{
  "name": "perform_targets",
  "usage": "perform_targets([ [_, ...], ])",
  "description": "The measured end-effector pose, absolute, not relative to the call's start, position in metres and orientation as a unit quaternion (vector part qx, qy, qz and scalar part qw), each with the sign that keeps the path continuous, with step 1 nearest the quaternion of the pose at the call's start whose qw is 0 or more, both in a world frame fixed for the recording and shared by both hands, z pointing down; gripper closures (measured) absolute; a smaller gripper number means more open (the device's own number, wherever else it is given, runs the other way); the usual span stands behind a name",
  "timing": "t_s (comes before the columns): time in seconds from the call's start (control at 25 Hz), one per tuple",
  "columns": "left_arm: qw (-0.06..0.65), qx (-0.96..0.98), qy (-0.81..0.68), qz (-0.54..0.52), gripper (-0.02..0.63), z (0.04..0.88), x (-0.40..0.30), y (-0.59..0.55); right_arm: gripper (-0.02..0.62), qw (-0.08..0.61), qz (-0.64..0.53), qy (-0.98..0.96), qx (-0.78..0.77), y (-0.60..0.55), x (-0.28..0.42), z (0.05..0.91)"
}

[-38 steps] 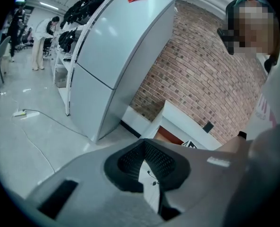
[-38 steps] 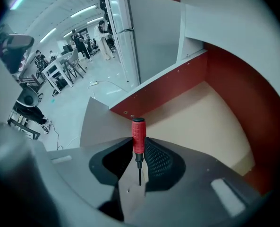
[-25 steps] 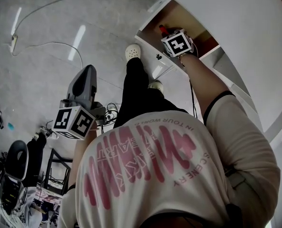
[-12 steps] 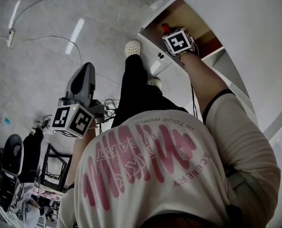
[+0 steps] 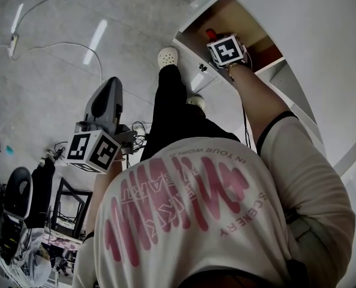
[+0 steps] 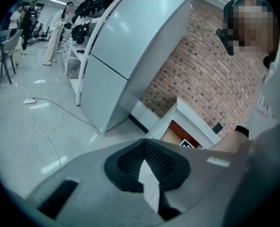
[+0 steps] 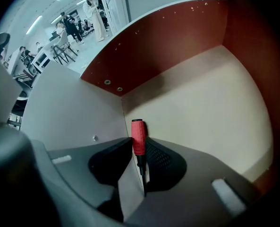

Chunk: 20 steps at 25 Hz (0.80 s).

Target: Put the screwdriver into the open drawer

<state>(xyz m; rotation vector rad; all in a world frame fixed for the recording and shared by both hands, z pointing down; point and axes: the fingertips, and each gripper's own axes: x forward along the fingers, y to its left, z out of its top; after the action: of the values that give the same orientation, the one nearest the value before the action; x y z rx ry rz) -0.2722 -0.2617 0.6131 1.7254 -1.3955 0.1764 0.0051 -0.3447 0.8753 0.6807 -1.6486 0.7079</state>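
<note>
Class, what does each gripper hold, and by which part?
Right gripper: the screwdriver, at its handle base and shaft, between opening jaws. Left gripper: nothing.

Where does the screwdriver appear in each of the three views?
Head view: the screwdriver shows its red handle upper centre-right, inside the open drawer.
Left gripper view: cannot be made out; only the open drawer shows, lower centre-right.
Right gripper view: screwdriver at centre, between the opening jaws of the right claw.
Shared landmark: the open drawer.
</note>
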Motion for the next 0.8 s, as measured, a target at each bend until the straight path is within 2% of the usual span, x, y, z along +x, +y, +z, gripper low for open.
perform_targets([
  [0.56,0.449,0.686,-0.568,0.062,0.601,0.613,-0.27,-0.249,0.46,0.568,0.301,-0.715,0.276,-0.345,-0.004,0.873],
  [0.8,0.428,0.691,-0.58,0.053,0.601,0.606,-0.269,-0.242,0.46,0.567,0.272,-0.726,0.278,-0.353,0.002,0.862],
])
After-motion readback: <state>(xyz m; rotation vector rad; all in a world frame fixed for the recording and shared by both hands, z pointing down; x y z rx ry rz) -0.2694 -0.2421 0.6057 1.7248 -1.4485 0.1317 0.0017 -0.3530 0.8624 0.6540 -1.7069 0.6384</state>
